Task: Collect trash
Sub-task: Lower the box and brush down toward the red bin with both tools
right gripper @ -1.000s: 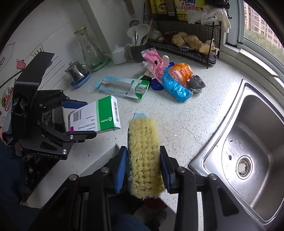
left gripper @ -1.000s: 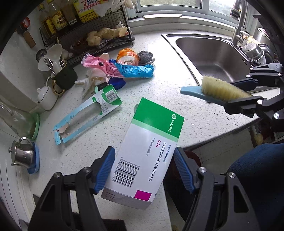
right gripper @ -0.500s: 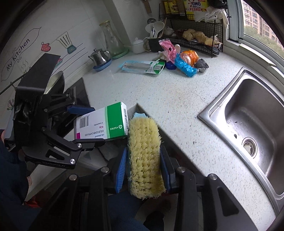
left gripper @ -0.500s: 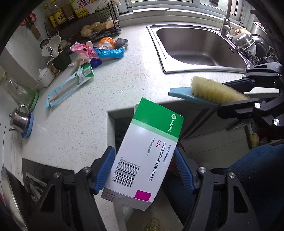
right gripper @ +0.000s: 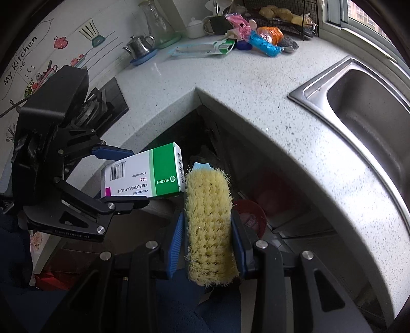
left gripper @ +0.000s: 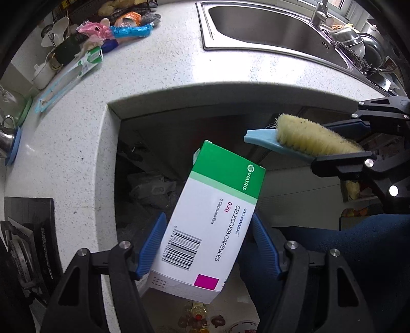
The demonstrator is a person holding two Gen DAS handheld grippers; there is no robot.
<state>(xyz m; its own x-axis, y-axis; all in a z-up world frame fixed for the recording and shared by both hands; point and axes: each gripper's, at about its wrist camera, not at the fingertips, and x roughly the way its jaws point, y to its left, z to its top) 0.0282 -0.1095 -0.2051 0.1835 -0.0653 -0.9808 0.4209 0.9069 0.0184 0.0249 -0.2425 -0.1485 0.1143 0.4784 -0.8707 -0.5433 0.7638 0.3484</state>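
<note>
The medicine box [left gripper: 212, 225], white with a green end and a barcode, sits clamped between the blue pads of the left gripper [left gripper: 208, 244], its green end pointing away from the gripper and out past the edge of the counter [left gripper: 159, 64], over the dark space below the counter's inner corner. In the right wrist view the same box [right gripper: 146, 179] hangs just left of the scrubbing brush [right gripper: 208, 225], apart from it by a thin gap. The brush, yellow bristles on a pale blue back, is pinched between the narrow-set pads of the right gripper [right gripper: 207, 243], bristles up toward the camera; from the left wrist view it [left gripper: 305, 141] shows to the upper right of the box. Below and between the two tools lies a red bin [right gripper: 249, 215] in the shadow under the counter. Farther off, on the speckled counter, a green and white package [left gripper: 74, 74], a blue wrapper [left gripper: 130, 31], a pink wrapper [left gripper: 94, 29] and an orange wrapper [left gripper: 128, 18] lie near the back corner. The steel sink [left gripper: 269, 23] is set into the counter to the right, and a small steel teapot [right gripper: 139, 46] stands on a blue coaster by the wall.
</note>
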